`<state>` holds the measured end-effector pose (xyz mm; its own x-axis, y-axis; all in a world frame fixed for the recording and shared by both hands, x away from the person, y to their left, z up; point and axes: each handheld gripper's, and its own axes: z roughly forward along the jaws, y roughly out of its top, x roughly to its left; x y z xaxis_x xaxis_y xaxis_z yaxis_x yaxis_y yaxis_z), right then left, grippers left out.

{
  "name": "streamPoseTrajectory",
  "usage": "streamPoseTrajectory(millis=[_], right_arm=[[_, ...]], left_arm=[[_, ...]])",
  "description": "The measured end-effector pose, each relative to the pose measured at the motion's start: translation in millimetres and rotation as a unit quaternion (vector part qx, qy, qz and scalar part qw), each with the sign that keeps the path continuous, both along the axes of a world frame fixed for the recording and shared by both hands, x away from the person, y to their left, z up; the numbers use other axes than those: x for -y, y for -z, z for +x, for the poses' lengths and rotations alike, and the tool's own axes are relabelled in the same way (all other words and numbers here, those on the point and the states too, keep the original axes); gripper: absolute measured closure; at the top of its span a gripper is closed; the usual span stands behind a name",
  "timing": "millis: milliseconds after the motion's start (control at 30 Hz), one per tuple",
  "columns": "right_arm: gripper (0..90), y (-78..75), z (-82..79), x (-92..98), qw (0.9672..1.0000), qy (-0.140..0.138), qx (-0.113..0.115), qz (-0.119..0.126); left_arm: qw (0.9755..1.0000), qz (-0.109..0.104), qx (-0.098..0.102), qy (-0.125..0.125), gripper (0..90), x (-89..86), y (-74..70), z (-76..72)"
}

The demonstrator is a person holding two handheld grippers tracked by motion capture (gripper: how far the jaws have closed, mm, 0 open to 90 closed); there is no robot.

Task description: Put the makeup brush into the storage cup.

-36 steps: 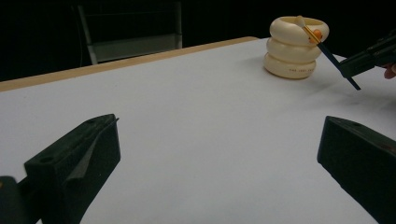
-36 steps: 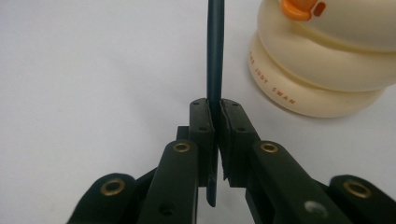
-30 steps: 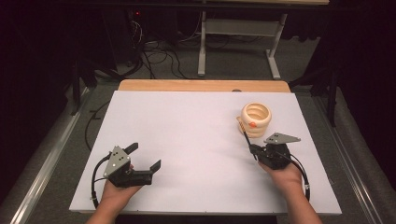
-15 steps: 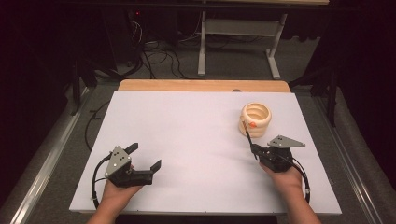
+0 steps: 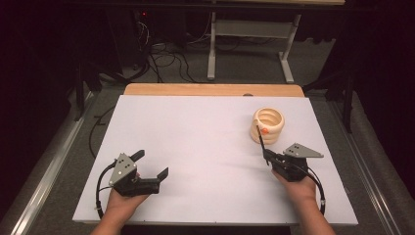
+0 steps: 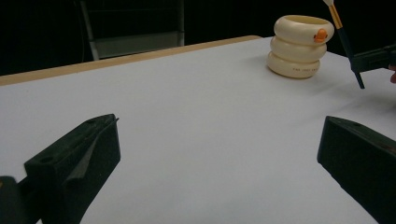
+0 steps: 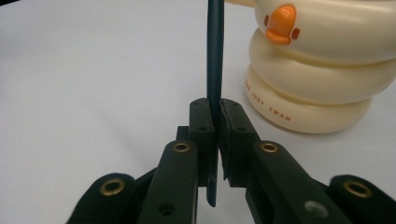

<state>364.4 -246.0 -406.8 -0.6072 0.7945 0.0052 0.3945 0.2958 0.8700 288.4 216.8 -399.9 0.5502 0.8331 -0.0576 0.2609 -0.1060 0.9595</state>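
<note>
The right gripper (image 5: pixel 265 155) is clamped on a thin dark stick (image 5: pixel 260 142), a pencil or brush handle with an orange band and a pale tip at its upper end. In the right gripper view the two black jaws press flat against the stick (image 7: pixel 215 70) from either side, with no gap beside it. A short stub of it pokes out below the jaws toward the hand, and the long part rises straight up out of them. Its long axis runs in line with the jaws.

In the high view the stick points away from the person, toward the far side of the table (image 5: pixel 195 137), leaning slightly left. Its upper end reaches the near side of a cream holder (image 5: pixel 267 125) shaped like three stacked rings, with a small orange beak on the front. The left gripper view shows the stick (image 6: pixel 344 42) tilted, its tip raised above the holder's (image 6: pixel 299 46) rim level and just to the near right of it; whether the two touch cannot be told. The holder (image 7: pixel 322 60) stands upright on the far right part of the white table.

The left gripper (image 5: pixel 150 165) rests at the near left, well apart from the stick. Its jaws stand wide apart with nothing between them but bare table (image 6: pixel 210 154).
</note>
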Motion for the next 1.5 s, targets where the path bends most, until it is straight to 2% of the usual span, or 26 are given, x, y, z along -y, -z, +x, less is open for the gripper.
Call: streamPoseTrajectory(millis=[167, 267, 533, 733, 900, 1267, 1500], right_arm=[[86.6, -1.7, -2.2, -0.6, 0.9999, 0.002, 0.008, 0.009], [86.6, -2.9, -3.0, 0.1, 0.9997, 0.000, 0.023, 0.011], [86.6, -5.0, -5.2, -0.5, 0.9993, -0.002, 0.032, 0.021], [86.6, -9.5, -9.3, 0.4, 0.9978, 0.004, 0.054, 0.037], [86.6, -11.1, -10.7, 0.7, 0.9971, 0.006, 0.065, 0.040], [86.6, -10.3, -8.3, -4.0, 0.9967, -0.001, 0.068, 0.045], [86.6, -11.8, -8.6, -11.9, 0.9967, -0.007, 0.069, 0.042]], left_arm=[[1.0000, 0.001, -0.001, 0.000, 0.2, 0.3, 0.2, 0.2], [1.0000, 0.001, -0.001, 0.001, 0.2, 0.5, 0.3, 0.3], [1.0000, 0.004, -0.002, 0.001, 0.2, 0.0, 0.4, 0.5], [1.0000, 0.004, -0.002, 0.001, 0.2, 0.2, 0.5, 0.5], [1.0000, 0.003, -0.003, 0.001, 0.2, 0.3, 0.8, 0.9], [0.9999, 0.002, -0.011, 0.007, 0.2, -0.5, 4.5, 3.7], [1.0000, 0.003, -0.007, 0.007, 0.2, -0.9, 2.6, 1.2]])
